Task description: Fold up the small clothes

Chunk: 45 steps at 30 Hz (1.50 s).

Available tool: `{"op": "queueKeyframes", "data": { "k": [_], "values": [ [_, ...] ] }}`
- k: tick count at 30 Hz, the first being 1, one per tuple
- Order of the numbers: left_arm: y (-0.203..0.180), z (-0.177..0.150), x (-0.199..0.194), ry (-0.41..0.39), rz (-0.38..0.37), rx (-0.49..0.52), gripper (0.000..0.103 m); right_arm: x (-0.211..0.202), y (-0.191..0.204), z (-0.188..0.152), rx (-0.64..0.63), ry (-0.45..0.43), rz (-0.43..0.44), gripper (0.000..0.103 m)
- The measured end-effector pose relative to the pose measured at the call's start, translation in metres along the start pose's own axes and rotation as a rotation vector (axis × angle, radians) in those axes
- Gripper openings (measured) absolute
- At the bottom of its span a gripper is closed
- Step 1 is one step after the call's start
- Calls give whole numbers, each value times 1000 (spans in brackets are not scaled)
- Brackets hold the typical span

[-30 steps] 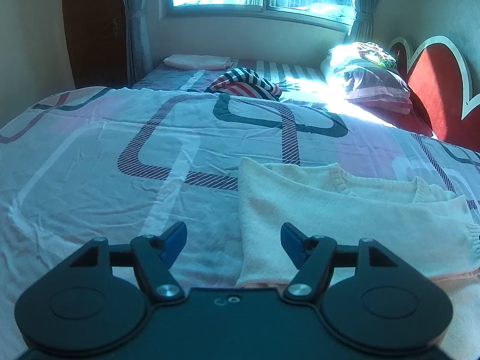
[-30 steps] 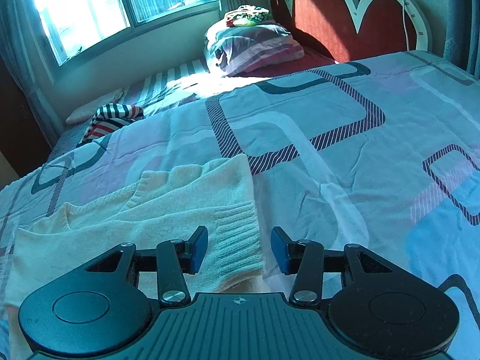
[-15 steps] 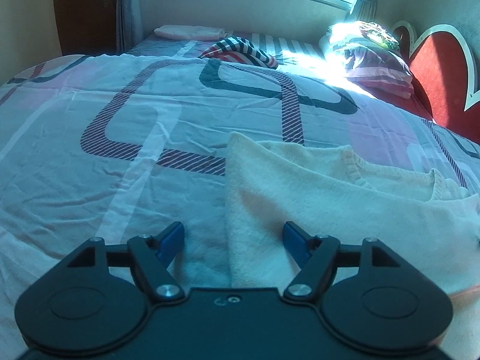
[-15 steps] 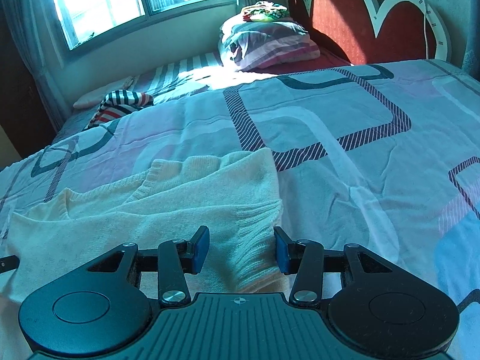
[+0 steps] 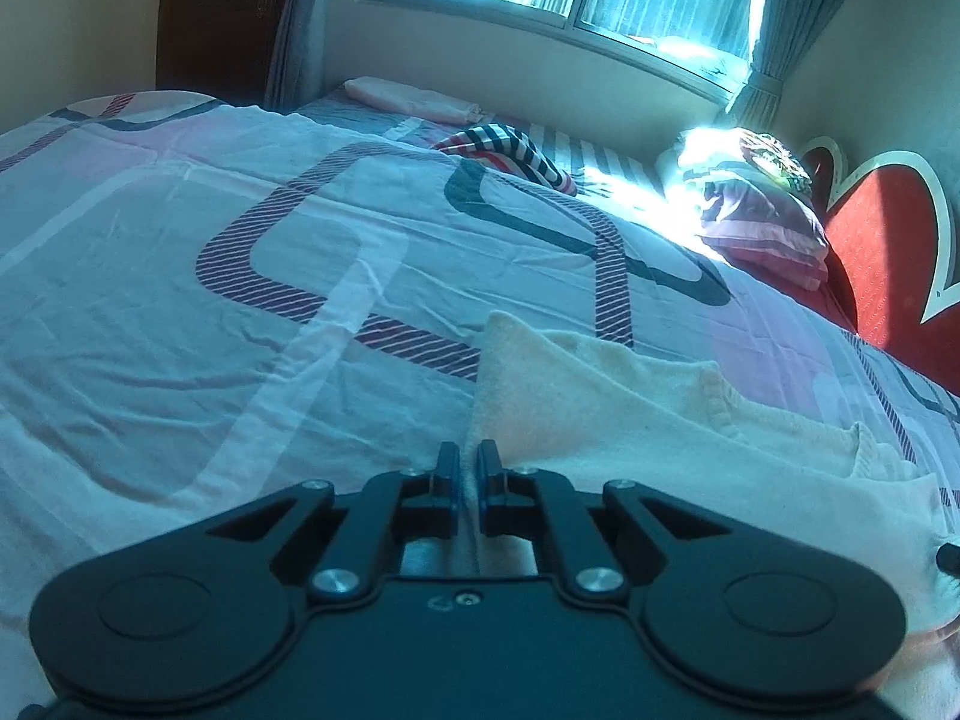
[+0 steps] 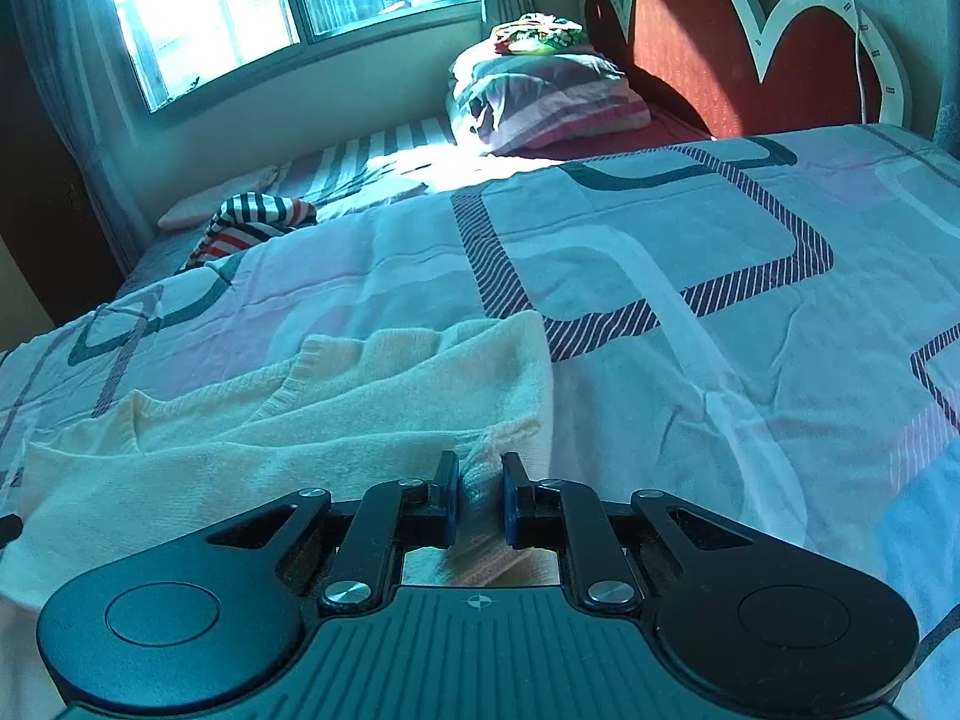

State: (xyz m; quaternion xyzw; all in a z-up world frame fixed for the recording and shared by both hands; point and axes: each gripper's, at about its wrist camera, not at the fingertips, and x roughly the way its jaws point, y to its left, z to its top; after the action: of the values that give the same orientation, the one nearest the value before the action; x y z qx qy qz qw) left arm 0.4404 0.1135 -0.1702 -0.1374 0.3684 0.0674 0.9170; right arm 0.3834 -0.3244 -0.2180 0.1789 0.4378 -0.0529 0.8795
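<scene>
A cream knitted sweater lies flat on the patterned bed cover, neckline toward the far side. My left gripper is shut on the sweater's near left corner, with a thin edge of knit pinched between the blue pads. In the right wrist view the same sweater spreads to the left. My right gripper sits at its near right corner, and its jaws are closing with a bunched fold of ribbed knit pressed between the pads.
A striped garment lies crumpled at the far side of the bed, with a folded pink cloth behind it. Stacked pillows rest against the red heart-shaped headboard. A window runs along the far wall.
Both grippers went from open astride the sweater's near corners to closed on the knit. The left one also dropped lower and nearer the left edge.
</scene>
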Motion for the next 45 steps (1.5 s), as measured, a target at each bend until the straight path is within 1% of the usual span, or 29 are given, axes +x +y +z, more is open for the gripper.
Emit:
{"op": "queueKeyframes", "data": {
  "k": [1, 3, 5, 7, 9, 10, 11, 13, 15, 16, 18, 20, 21, 22, 23, 25, 26, 28, 30, 32, 36, 40, 42, 45],
  "values": [
    [0, 0, 0, -3, 2, 5, 4, -1, -3, -1, 7, -6, -22, 15],
    [0, 0, 0, -1, 16, 23, 4, -7, -5, 0, 6, -21, -47, 19],
    [-1, 1, -5, 3, 22, 34, 7, -16, -3, 1, -8, -56, -66, 19],
    [-3, 2, -18, -30, 10, 26, 20, -24, 1, 2, -12, -78, -41, 19],
    [-12, 2, -29, -58, -4, 55, 20, -28, 8, 2, -33, -78, -5, 19],
    [-18, 2, -31, -57, -19, 74, 23, -28, 13, 1, -46, -71, 4, 19],
    [-22, 1, -31, -48, -35, 87, 23, -27, 16, 0, -54, -61, 14, 19],
    [-33, -3, -26, -1, -68, 111, 26, -21, 22, -5, -71, -25, 30, 19],
    [-40, -12, -19, 40, -69, 139, 30, -19, 25, -10, -89, -15, 11, 19],
    [-42, -17, -16, 50, -63, 152, 30, -16, 25, -13, -107, -3, -7, 19],
    [-43, -23, -14, 38, -53, 184, 30, -10, 22, -16, -127, 22, -28, 19],
    [-45, -25, -15, 39, -46, 213, 30, -10, 19, -16, -143, 28, -50, 19],
    [-45, -24, -16, 47, -44, 213, 30, -10, 18, -15, -142, 31, -75, 19],
    [-45, -23, -17, 57, -42, 205, 30, -12, 15, -13, -122, 31, -101, 19],
    [-44, -21, -21, 68, -41, 190, 30, -17, 10, -11, -85, 31, -104, 19],
    [-43, -19, -31, 70, -49, 181, 34, -30, 5, -11, -48, 4, -75, 19],
    [-44, -21, -36, 65, -49, 188, 36, -36, 6, -12, -51, -9, -72, 19],
    [-46, -26, -47, 57, -50, 210, 44, -50, 10, -14, -66, -32, -49, 19],
    [-48, -34, -56, 63, -58, 224, 46, -59, 16, -19, -74, -27, -8, 19],
    [-50, -42, -62, 79, -73, 231, 47, -64, 24, -26, -86, -18, 20, 19],
    [-58, -64, -70, 133, -102, 236, 47, -66, 44, -49, -130, 42, 74, 19],
    [-66, -81, -75, 138, -101, 261, 48, -67, 63, -74, -176, 92, 132, 19],
    [-67, -87, -78, 136, -92, 270, 49, -68, 70, -83, -222, 107, 141, 19],
    [-55, -95, -82, 131, -68, 261, 50, -69, 66, -96, -263, 117, 115, 19]
  ]
}}
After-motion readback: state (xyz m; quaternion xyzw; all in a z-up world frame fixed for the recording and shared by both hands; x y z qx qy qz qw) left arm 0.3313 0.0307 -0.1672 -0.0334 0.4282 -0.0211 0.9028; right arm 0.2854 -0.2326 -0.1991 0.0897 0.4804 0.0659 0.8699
